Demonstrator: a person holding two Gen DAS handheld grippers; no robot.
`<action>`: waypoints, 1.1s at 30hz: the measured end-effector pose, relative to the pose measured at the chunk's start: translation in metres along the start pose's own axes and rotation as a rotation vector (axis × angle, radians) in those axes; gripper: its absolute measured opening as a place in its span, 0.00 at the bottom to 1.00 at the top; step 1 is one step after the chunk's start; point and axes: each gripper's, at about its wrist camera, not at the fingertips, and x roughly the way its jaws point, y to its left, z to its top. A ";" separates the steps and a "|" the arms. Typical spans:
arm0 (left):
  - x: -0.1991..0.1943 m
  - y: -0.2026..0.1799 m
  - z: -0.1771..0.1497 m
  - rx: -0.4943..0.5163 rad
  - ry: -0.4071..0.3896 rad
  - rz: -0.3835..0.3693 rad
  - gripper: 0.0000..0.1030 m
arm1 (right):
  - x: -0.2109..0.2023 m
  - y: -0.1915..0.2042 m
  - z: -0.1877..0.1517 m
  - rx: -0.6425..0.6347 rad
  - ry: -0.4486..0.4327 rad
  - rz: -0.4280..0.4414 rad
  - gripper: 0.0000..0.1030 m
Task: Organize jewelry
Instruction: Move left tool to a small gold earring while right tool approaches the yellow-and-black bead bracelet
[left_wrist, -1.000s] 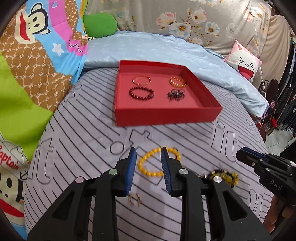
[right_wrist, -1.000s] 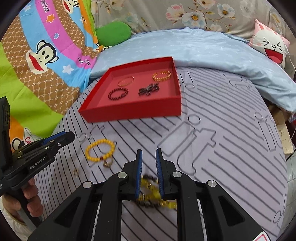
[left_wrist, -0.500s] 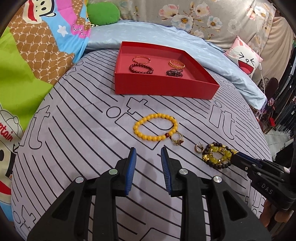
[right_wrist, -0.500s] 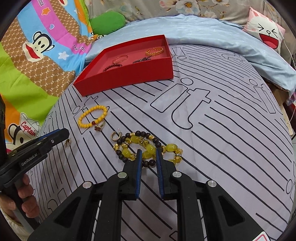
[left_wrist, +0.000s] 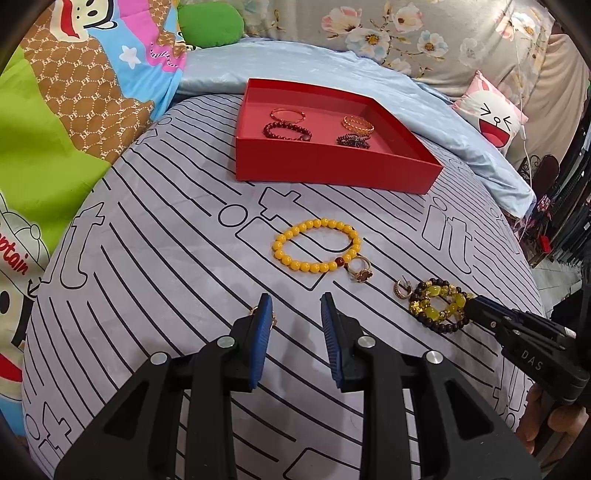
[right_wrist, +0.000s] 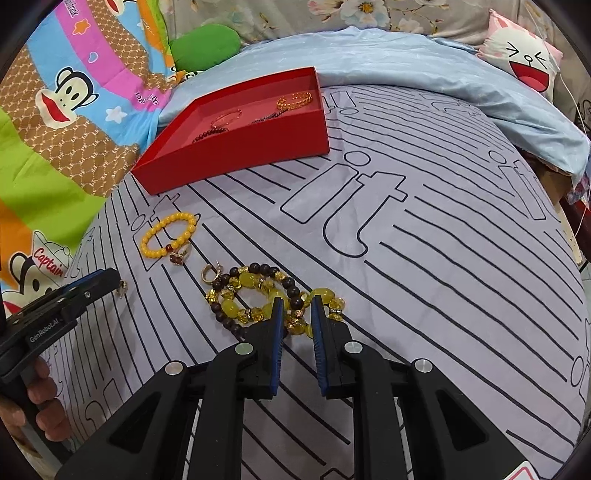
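A yellow-and-dark bead bracelet (right_wrist: 255, 295) lies on the striped sheet. My right gripper (right_wrist: 297, 306) straddles its near edge, jaws narrowly open, with beads between the tips but not squeezed. In the left wrist view the same bracelet (left_wrist: 437, 304) sits at the right gripper's tip (left_wrist: 472, 307). My left gripper (left_wrist: 295, 306) is open over bare sheet, and a small gold earring (left_wrist: 255, 311) peeks out beside its left finger. A yellow bead bracelet (left_wrist: 316, 245), a ring (left_wrist: 360, 272) and a hoop earring (left_wrist: 402, 290) lie beyond. The red tray (left_wrist: 332, 170) holds several bracelets.
A light blue quilt (left_wrist: 332, 66) is bunched behind the tray, with a green cushion (left_wrist: 210, 24) and a cartoon blanket (left_wrist: 74, 110) to the left. A white face pillow (left_wrist: 491, 110) lies at the far right. Hands (right_wrist: 40, 391) hold the gripper handles.
Both grippers have drawn back toward me and sunk. The left one's tips have left the yellow bracelet. The two-colour bracelet now lies at the right tips instead of under the fingers.
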 end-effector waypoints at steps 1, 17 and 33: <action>0.001 0.000 0.000 0.000 0.002 0.000 0.25 | 0.001 0.000 0.000 -0.003 0.000 0.000 0.15; 0.003 0.000 0.004 -0.007 0.007 -0.004 0.25 | 0.000 0.003 0.003 0.018 0.017 0.060 0.09; 0.015 0.003 0.020 -0.016 0.002 -0.003 0.26 | -0.016 0.011 0.014 0.006 -0.028 0.093 0.08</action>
